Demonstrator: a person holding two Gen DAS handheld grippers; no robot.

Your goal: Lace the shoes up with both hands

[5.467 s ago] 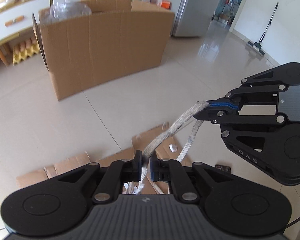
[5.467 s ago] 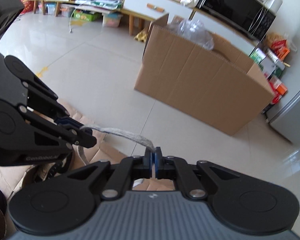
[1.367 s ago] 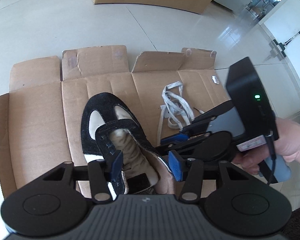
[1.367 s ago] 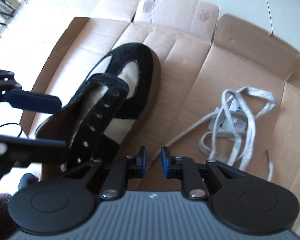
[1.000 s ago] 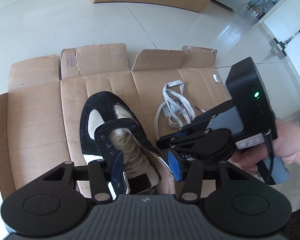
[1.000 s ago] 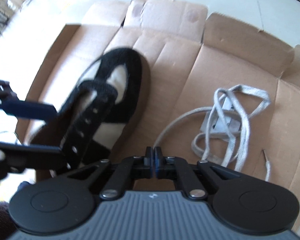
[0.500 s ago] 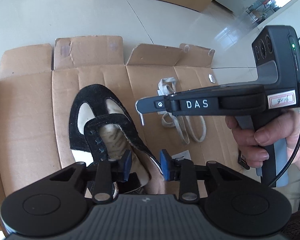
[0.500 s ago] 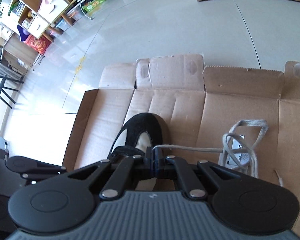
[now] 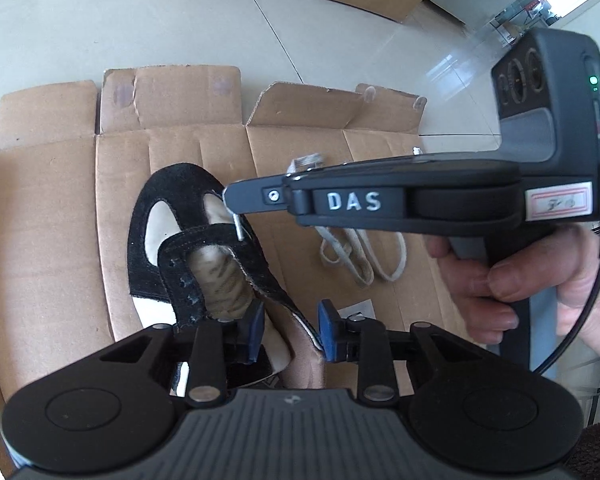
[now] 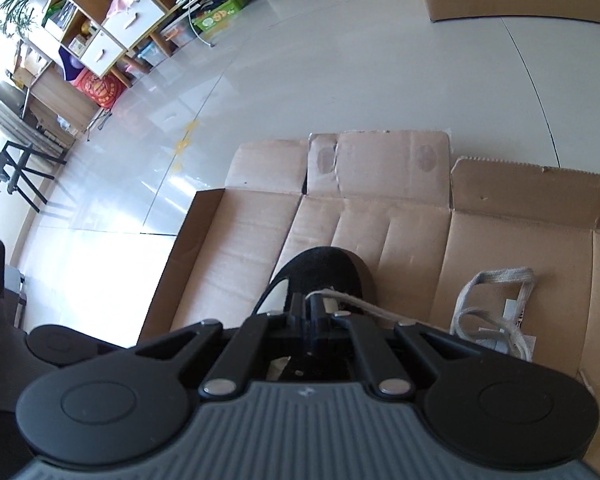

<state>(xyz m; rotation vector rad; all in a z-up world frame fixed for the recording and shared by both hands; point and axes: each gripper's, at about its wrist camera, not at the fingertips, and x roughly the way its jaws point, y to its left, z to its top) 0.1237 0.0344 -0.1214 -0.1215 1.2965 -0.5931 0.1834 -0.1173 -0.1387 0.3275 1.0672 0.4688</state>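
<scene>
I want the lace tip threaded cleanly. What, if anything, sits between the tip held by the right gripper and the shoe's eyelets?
Nothing visible. The right gripper holds the lace tip just above the shoe near its front eyelets; the left gripper stands open around the shoe's collar, farther back.

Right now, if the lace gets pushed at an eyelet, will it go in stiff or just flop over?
The lace looks soft: its slack lies in loose loops on the cardboard. The tip below the right gripper hangs straight, so it is probably stiff enough to poke in. The rest would likely buckle.
</scene>
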